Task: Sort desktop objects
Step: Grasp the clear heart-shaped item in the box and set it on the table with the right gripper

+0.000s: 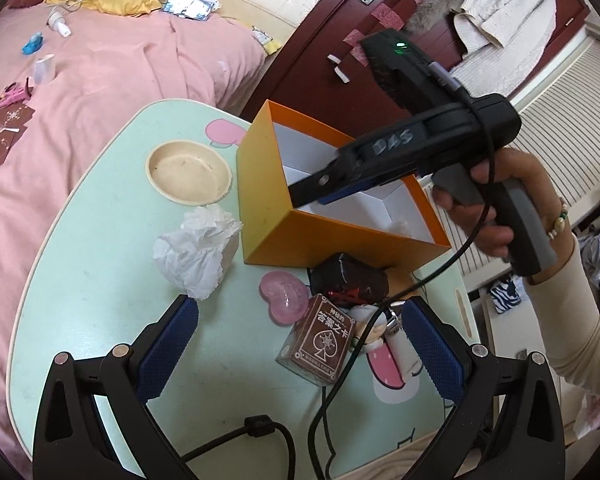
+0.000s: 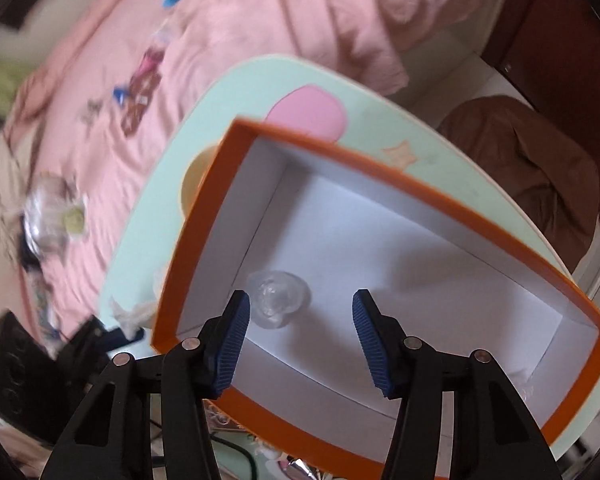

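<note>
Left wrist view: left gripper [image 1: 296,344] jaws released, empty, above the card box [image 1: 320,342] and pink heart [image 1: 283,294] near the tabletop [image 1: 100,280] front edge; dangling cable may snag them.
Right wrist view: right gripper [image 2: 300,336] jaws apart, empty, over the orange box [image 2: 380,156]; clear plastic piece [image 2: 278,294] lies inside. Lowering could knock the box wall.

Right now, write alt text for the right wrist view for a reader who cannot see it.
The right gripper hangs open and empty over an orange box with a white interior, where a small clear plastic object lies on the floor. The box sits on a mint-green table beside a pink bed.
</note>
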